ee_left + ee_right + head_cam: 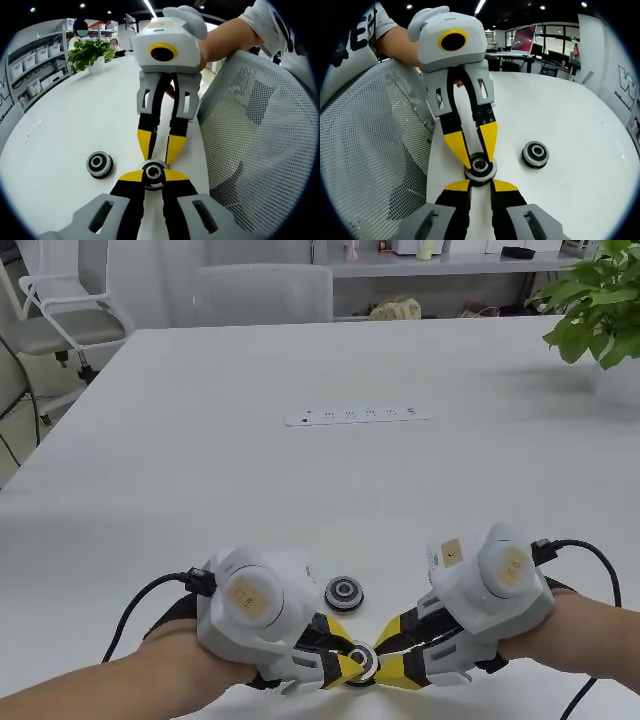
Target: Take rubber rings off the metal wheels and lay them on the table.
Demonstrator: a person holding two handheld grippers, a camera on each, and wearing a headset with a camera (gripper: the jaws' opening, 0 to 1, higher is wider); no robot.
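A metal wheel with a black rubber ring (361,660) sits at the table's near edge, caught between both grippers. My left gripper (345,666) reaches in from the left, and its yellow tips close on the wheel (152,173) from both sides. From the opposite side my right gripper (386,664) has its tips pressed on the same wheel (480,168). In the left gripper view the right gripper (160,150) meets the wheel's far rim. A second ringed wheel (344,592) (100,164) (535,154) lies flat just beyond.
A white power strip (357,417) lies mid-table. A green plant (595,300) stands at the far right corner. A grey mesh chair back (260,125) (370,130) is close behind the near table edge. A white chair (60,320) stands far left.
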